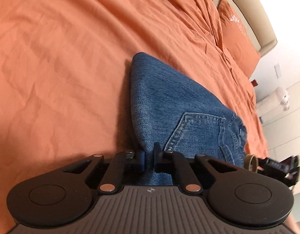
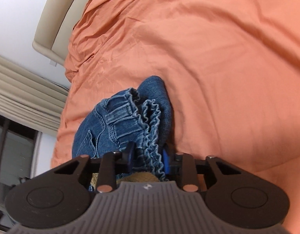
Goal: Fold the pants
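Blue denim pants point(image 1: 159, 97) lie folded on the orange bed sheet point(image 1: 62, 58), with a back pocket point(image 1: 198, 130) facing up. My left gripper point(image 1: 150, 155) is shut on the folded denim edge nearest the camera, and cloth fills the narrow gap between its black fingers. In the right wrist view the pants point(image 2: 103, 132) bunch up with the ruffled elastic waistband point(image 2: 152, 117) on top. My right gripper point(image 2: 148, 155) is shut on that waistband, which is pinched between the blue-padded fingers. A blurred black part of the right gripper shows at the right edge of the left wrist view.
The wrinkled orange sheet point(image 2: 218, 58) spreads wide beyond the pants. An orange pillow point(image 1: 237, 39) rests against the beige headboard point(image 1: 247, 9). The headboard point(image 2: 58, 19), a beige curtain point(image 2: 23, 81) and a dark window lie past the bed's left edge.
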`<state>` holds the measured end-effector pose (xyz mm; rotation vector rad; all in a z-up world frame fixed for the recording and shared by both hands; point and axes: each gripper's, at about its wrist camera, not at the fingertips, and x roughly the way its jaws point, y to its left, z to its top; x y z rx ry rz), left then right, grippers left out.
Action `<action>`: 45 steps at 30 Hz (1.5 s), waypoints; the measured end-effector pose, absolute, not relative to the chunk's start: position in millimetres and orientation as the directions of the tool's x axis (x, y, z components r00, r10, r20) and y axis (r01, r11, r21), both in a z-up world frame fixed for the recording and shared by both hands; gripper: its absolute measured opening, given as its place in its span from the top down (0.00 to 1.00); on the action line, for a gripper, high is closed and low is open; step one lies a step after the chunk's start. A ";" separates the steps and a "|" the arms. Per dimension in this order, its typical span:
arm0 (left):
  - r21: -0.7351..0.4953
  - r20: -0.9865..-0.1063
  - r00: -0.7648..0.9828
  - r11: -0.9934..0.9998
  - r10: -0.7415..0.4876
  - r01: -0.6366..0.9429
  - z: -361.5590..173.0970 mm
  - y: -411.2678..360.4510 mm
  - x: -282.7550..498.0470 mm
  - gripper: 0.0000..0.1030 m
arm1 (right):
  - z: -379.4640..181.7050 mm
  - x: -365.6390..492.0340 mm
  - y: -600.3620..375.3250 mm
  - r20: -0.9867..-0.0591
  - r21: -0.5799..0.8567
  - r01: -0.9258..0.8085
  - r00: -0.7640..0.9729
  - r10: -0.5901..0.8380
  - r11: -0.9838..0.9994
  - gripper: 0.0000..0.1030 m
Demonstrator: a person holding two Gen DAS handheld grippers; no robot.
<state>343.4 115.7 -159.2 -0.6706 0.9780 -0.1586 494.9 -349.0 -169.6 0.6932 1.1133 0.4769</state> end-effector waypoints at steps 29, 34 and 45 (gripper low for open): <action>-0.401 -0.663 0.719 0.910 -0.209 -0.106 41.6 257.3 220.5 0.94 | 3.0 388.4 -151.2 -0.536 0.694 -0.293 0.400 0.744 0.658 0.83; -0.310 -0.676 0.730 0.937 -0.101 -0.157 86.8 308.4 185.2 0.94 | 12.0 374.1 -71.3 -0.451 0.758 -0.322 0.369 0.813 0.567 0.83; -0.287 -0.758 0.651 0.917 -0.041 -0.276 20.8 363.1 166.3 0.94 | -32.9 367.6 39.2 -0.473 0.775 -0.328 0.267 0.840 0.541 0.83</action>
